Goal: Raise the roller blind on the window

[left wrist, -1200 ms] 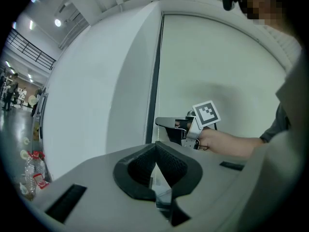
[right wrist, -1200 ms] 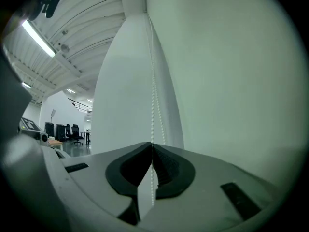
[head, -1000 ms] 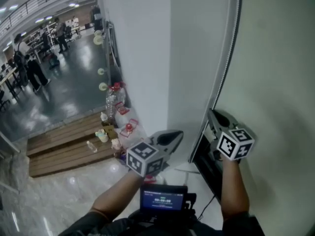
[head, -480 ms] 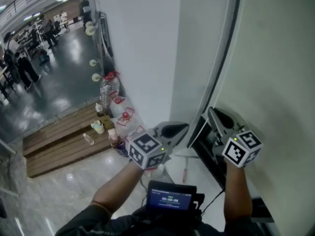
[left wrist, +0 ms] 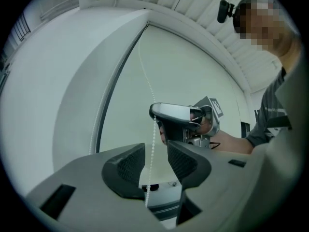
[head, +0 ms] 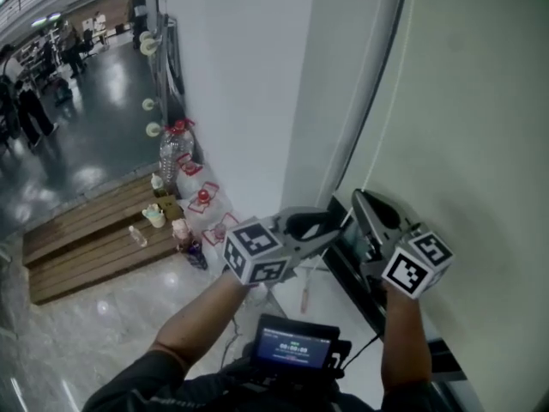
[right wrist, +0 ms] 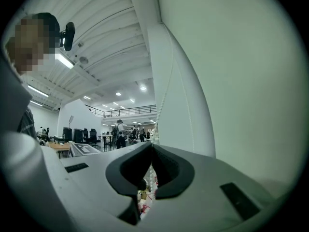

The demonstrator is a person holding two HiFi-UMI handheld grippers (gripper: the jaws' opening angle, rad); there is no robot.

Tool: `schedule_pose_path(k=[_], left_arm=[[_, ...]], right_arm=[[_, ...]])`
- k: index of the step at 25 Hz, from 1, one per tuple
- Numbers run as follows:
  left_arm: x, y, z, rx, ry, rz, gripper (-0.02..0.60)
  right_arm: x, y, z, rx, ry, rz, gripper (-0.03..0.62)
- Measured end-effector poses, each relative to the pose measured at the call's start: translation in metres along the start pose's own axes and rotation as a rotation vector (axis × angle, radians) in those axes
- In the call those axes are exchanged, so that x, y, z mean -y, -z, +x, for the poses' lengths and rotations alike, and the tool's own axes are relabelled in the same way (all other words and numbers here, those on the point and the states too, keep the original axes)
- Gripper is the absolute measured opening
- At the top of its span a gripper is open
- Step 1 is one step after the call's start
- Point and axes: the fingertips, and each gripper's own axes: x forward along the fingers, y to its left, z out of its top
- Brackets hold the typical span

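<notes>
Left gripper view: left gripper (left wrist: pixel 154 163) jaws have just been opened wide; white plastic bead chain (left wrist: pixel 150 153) is seen between them, untouched.
Right gripper view: right gripper (right wrist: pixel 151 163) is clamped on the chain.
Handling: judged light, limp, slippery; best pinched across the beads.

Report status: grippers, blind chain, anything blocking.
Left gripper just opened, bead chain loose between its jaws. Right gripper shut on bead chain. Roller blind down. Nothing blocking the chain.

Your left gripper (head: pixel 324 227) and right gripper (head: pixel 364 206) sit close together at lower centre, roller blind (head: pixel 480 127) filling the frame's right.
</notes>
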Motion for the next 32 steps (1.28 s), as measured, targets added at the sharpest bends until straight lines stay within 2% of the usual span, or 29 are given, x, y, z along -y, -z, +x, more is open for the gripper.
schedule_pose_path(k=[4,8,9,10,15,19,24,28,30,32], left_arm=[[0.000,-0.012,0.015,-0.020,0.004,0.027,0.147],[0.015,-0.030,0.032,0.012,-0.009,0.023,0.137],[0.018,-0.033,0.036,0.021,-0.015,0.027,0.046],[0.021,-0.033,0.038,0.022,-0.016,0.027,0.008],[0.035,-0.012,0.048,-0.018,0.027,-0.035,0.000],[0.042,-0.006,0.048,0.024,0.060,-0.089,0.000],[0.046,-0.002,0.050,0.033,0.069,-0.090,0.000],[0.037,0.027,0.051,-0.049,0.051,-0.085,0.000],[0.036,0.035,0.048,-0.037,0.054,-0.117,0.000],[0.039,0.040,0.049,-0.043,0.052,-0.115,0.000]], right_arm=[[-0.006,-0.002,-0.002,0.011,-0.064,0.000,0.014],[-0.012,-0.010,-0.018,0.007,-0.108,-0.010,0.014],[-0.012,-0.012,-0.023,0.012,-0.111,-0.010,0.014],[-0.011,-0.012,-0.026,0.015,-0.113,-0.006,0.014],[-0.004,0.005,-0.035,-0.003,-0.110,0.022,0.014],[0.000,0.011,-0.045,0.040,-0.119,0.096,0.014],[0.001,0.015,-0.048,0.057,-0.122,0.114,0.015],[0.005,0.045,-0.041,-0.005,-0.090,0.056,0.014],[0.008,0.054,-0.043,0.006,-0.093,0.096,0.014],[0.010,0.059,-0.045,-0.006,-0.090,0.101,0.014]])
